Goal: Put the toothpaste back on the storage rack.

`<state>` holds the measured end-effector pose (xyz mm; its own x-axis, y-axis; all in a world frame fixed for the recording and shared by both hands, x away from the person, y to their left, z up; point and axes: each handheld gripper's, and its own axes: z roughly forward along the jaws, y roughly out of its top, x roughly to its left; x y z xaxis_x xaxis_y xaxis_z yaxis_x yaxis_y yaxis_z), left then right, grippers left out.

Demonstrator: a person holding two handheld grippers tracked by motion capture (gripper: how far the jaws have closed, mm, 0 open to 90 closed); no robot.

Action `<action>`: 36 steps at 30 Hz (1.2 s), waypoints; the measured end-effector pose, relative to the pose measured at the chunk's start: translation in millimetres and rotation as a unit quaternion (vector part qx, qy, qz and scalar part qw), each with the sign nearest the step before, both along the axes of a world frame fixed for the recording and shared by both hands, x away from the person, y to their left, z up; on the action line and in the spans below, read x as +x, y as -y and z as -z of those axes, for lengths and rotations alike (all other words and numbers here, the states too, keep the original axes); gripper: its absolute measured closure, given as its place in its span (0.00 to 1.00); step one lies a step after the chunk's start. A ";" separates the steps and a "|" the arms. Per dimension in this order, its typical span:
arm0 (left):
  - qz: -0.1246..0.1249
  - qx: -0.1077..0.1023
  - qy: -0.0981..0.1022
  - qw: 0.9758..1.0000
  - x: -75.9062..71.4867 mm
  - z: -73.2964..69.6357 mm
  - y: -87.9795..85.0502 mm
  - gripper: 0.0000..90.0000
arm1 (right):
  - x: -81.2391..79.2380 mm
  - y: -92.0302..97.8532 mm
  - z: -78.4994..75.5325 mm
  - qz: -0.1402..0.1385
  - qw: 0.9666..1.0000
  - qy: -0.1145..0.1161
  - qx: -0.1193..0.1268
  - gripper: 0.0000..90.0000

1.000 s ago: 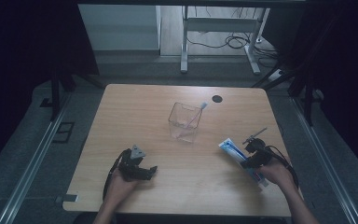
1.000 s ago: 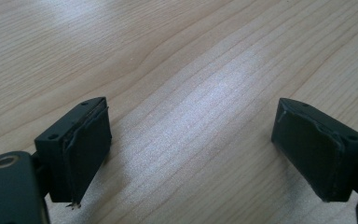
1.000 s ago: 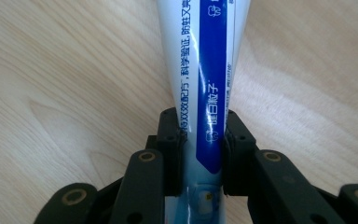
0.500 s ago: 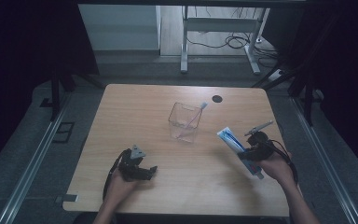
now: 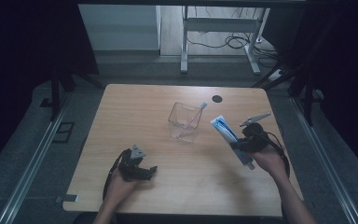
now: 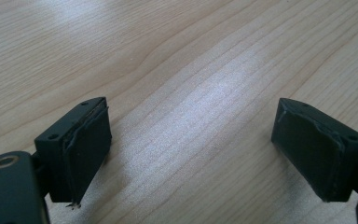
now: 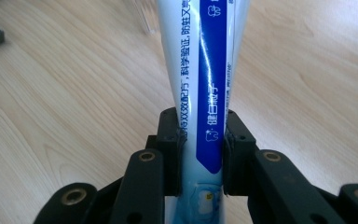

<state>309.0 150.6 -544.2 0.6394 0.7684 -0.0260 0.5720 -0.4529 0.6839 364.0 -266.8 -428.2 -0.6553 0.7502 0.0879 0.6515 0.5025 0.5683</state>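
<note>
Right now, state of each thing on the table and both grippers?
toothpaste tube: clamped in the right gripper, lifted off the table
right gripper: shut on the tube
left gripper: open, nothing between its jaws, low over bare wood
clear plastic cup: upright
toothbrush: leaning in the cup, head up

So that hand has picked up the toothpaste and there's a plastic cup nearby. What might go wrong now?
1. The right gripper pinches the toothpaste tube across its soft body near one end; the long free end could sag or slip.
2. The clear cup looks light, and the toothbrush leans over its rim. A bump from the tube might tip it.
</note>
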 end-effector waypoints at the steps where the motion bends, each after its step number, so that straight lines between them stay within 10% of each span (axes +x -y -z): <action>1: 0.000 0.000 0.000 1.000 0.1 0.0 0.0 0.13 | 0.9 -1.3 -1.3 -0.001 1.000 0.003 0.003 0.81; 36: 0.001 0.001 0.002 1.000 0.4 0.1 -0.2 0.13 | 34.8 -57.6 -39.7 -0.013 0.996 0.057 0.068 0.81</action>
<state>309.4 150.8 -544.3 0.6413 0.7670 -0.0209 0.5677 -0.4559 0.6855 398.7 -209.2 -388.5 -0.6860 0.7191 0.1107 0.5664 0.4322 0.7017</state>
